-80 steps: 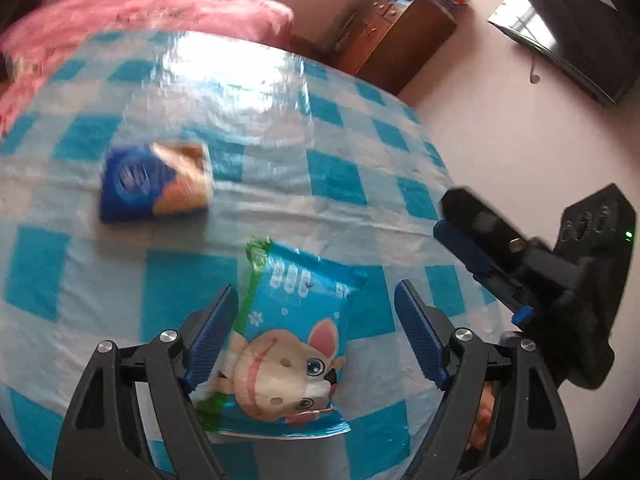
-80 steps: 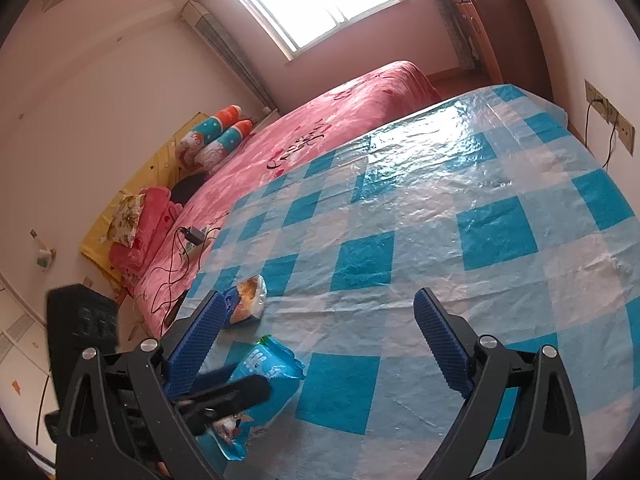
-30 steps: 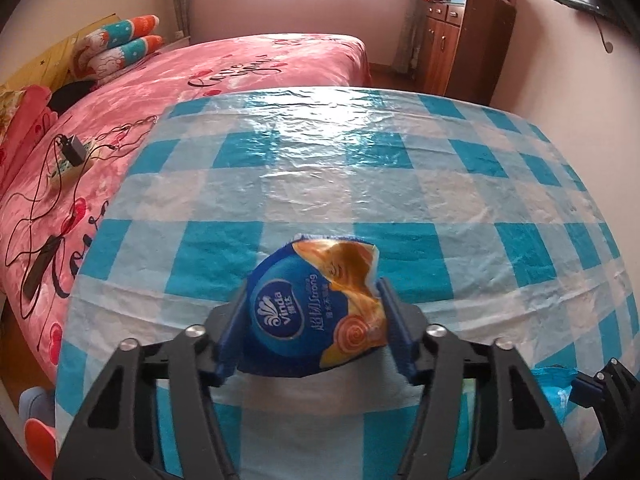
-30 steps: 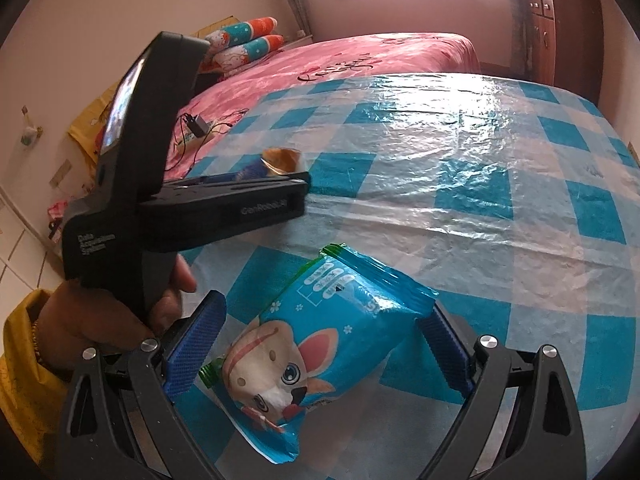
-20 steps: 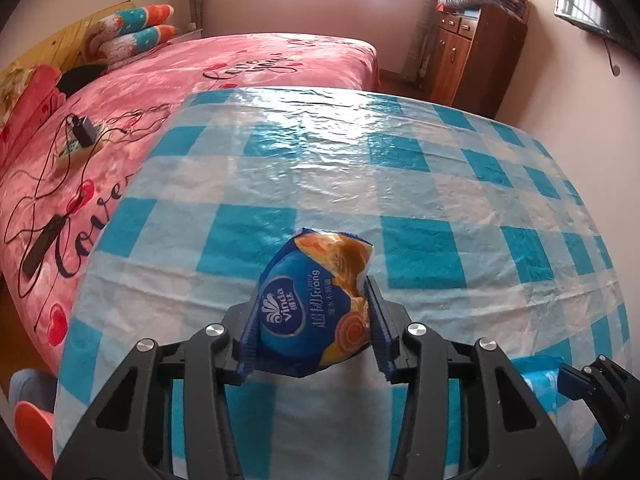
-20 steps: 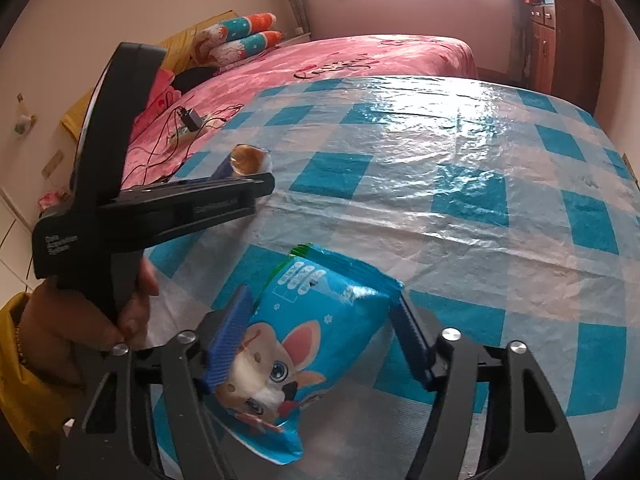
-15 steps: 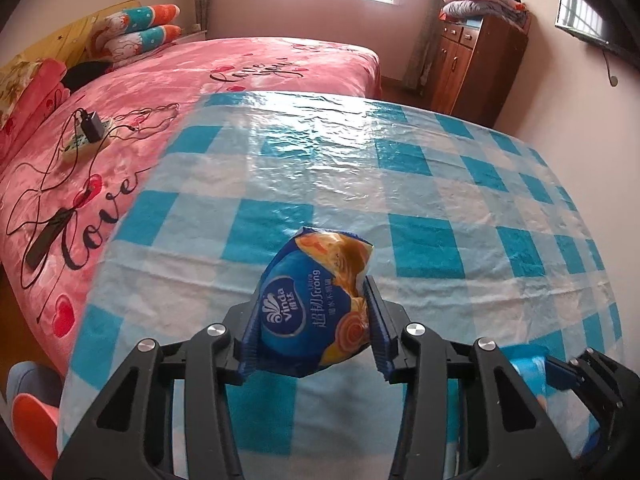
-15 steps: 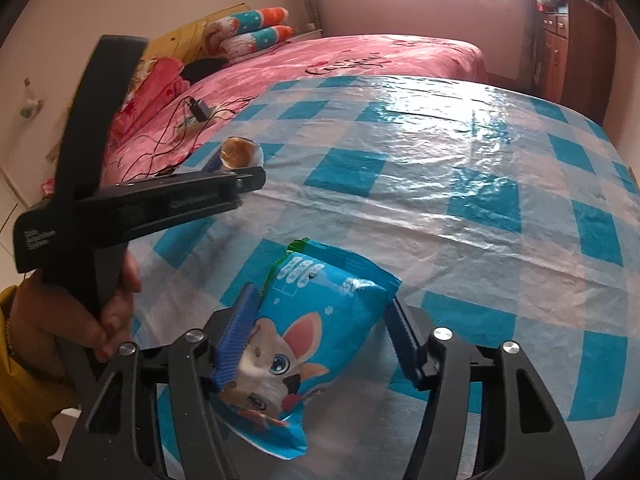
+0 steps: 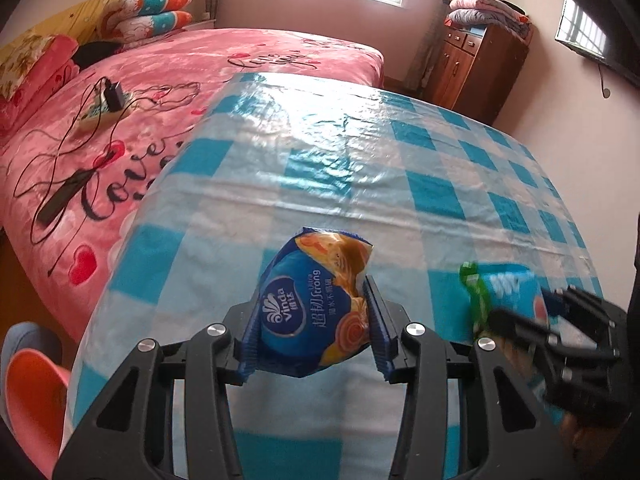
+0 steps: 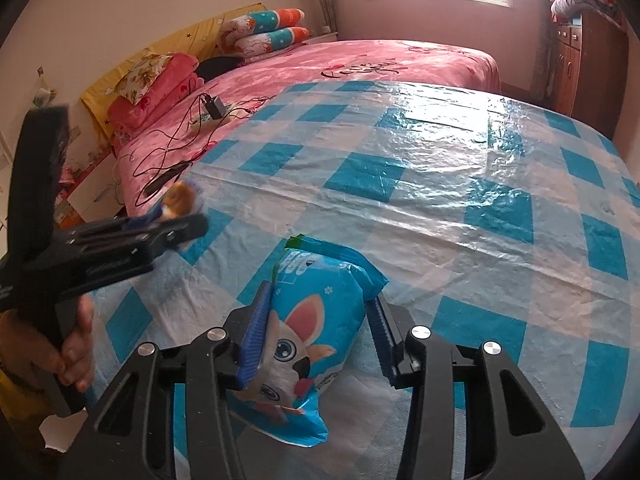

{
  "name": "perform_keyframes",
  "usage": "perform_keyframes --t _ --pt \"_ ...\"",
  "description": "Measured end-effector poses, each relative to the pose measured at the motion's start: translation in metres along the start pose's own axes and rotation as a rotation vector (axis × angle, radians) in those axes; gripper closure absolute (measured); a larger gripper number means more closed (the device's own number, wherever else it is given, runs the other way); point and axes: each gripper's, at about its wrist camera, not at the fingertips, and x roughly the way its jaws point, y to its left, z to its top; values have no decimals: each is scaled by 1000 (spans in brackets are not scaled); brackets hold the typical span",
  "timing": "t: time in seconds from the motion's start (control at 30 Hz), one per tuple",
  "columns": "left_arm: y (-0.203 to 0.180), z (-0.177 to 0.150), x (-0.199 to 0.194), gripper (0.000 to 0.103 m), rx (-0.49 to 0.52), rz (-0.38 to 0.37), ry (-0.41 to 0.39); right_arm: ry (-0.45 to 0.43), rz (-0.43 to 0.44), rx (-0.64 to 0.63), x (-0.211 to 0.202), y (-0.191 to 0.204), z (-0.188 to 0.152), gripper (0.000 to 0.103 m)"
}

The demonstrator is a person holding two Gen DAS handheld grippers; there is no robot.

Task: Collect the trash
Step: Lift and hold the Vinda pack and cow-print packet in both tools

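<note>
A blue Vinda tissue pack [image 9: 308,320] with an orange torn top sits squeezed between the blue pads of my left gripper [image 9: 313,292], held above the checked table [image 9: 360,160]. In the right wrist view that gripper [image 10: 180,216] hangs at the left in a person's hand [image 10: 72,352]. My right gripper [image 10: 320,292] is closing. Its pads press both sides of a light-blue rabbit wipes packet [image 10: 316,320] that rests low over the cloth. In the left wrist view, the same packet [image 9: 504,284] shows at the right edge.
The table's blue-and-white plastic cloth [image 10: 440,160] stretches far ahead. A pink bed [image 9: 160,80] with a charger and cables [image 9: 112,96] borders the table's left side. A brown cabinet [image 9: 480,68] stands behind. An orange slipper [image 9: 28,380] lies on the floor at lower left.
My left gripper tightened on the tissue pack and carried it toward the table's left edge. The right jaws came in from wide apart until they pinched the rabbit packet.
</note>
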Motion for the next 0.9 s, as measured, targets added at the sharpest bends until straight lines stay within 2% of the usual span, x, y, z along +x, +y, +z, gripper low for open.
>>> perform_keyframes --t 0.43,0.63,0.9 --pt "29 -31 -27 56 -34 -19 -8 -41 -69 -12 -6 3 0 56" --pt "42 -44 -44 56 -48 -42 -27 -70 -61 23 -11 -4 -1 56" --pt "64 -59 -57 56 -81 -82 -39 -45 -115 52 -6 -9 1 56"
